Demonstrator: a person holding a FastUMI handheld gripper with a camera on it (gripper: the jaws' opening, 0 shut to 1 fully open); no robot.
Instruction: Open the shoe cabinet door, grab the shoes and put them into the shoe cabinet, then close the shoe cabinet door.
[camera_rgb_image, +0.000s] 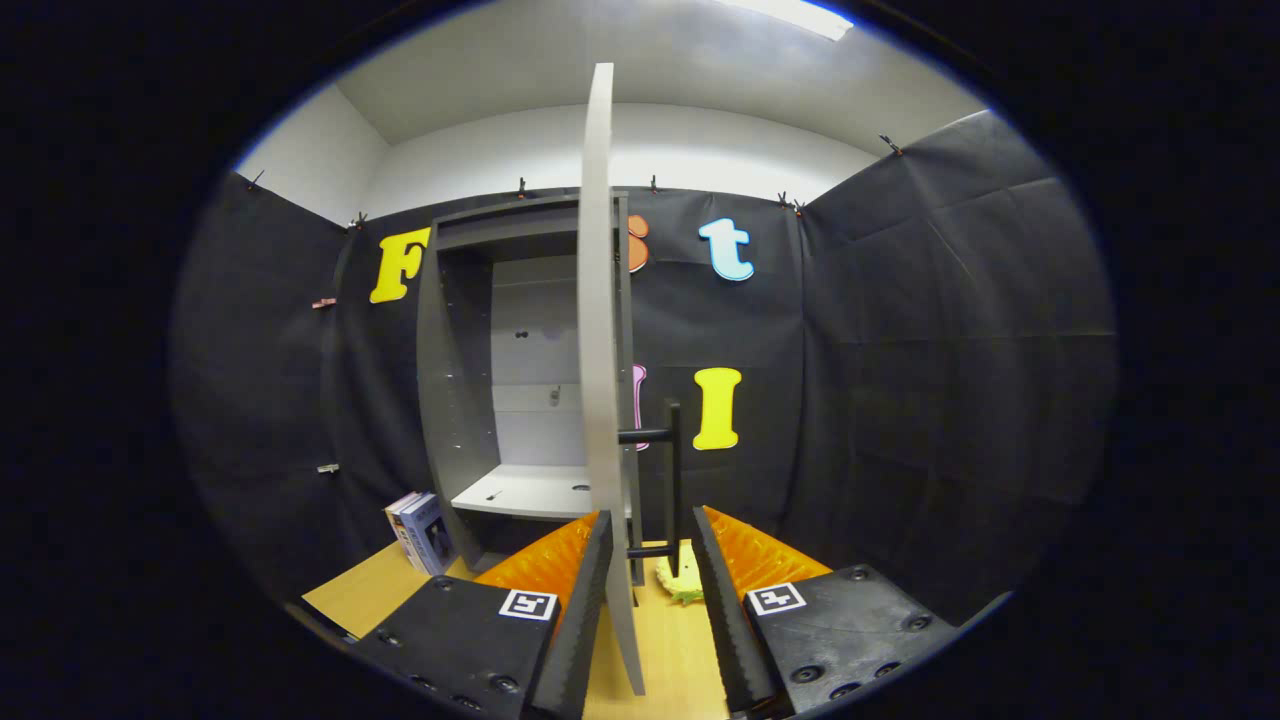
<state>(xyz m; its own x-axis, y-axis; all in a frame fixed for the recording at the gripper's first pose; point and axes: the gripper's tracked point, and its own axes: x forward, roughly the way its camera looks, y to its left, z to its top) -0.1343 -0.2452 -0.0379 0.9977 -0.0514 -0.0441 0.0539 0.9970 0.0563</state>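
Shoe cabinet (470, 400): you see it at centre-left of the frame, standing upright against the back wall, its opening facing you.
Door (600, 330): swung open and turned edge-on to you; its long axis runs vertically through the middle of the frame, from near the top down between your fingers.
Handle (672, 490): a dark vertical bar on the door's right face, just right of centre, held off the door by two short posts.
Inside: a pale shelf (525, 492) sits low in the cabinet, with a light back panel above it.
Surface: a wooden floor (670, 650) shows at the bottom centre.
Room: black cloth walls (940, 380) on three sides, with white wall and ceiling above.
Gripper (652, 610): your fingers are spread apart with the door's lower edge between them; neither presses on it.
Other things: books (422, 530) lean at the cabinet's lower left; a small yellow-green object (684, 585) lies on the floor just ahead of the fingers.
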